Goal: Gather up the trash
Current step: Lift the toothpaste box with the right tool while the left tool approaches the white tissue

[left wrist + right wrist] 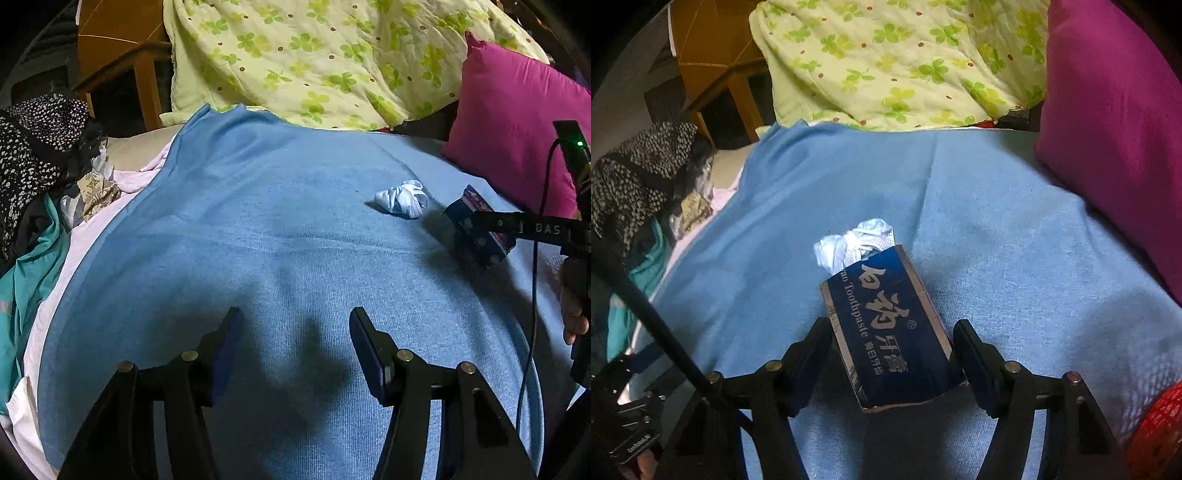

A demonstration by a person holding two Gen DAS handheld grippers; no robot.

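A dark blue toothpaste box (886,332) with silver edges sits between the fingers of my right gripper (892,330), whose pads press on its two long sides. In the left wrist view the same box (474,218) hangs just above the blue bed sheet (258,221), casting a shadow, held by the right gripper (487,230) that enters from the right. A crumpled white wad (402,201) lies on the sheet just beyond the box; in the right wrist view this wad (857,240) shows past the box's far end. My left gripper (295,321) is open over bare sheet, holding nothing.
A magenta pillow (517,129) lies at the right and a green clover-print quilt (314,55) at the far end. A heap of clothes (37,155) is piled along the left edge, with wooden furniture (122,55) behind. A red mesh item (1160,432) shows at the lower right.
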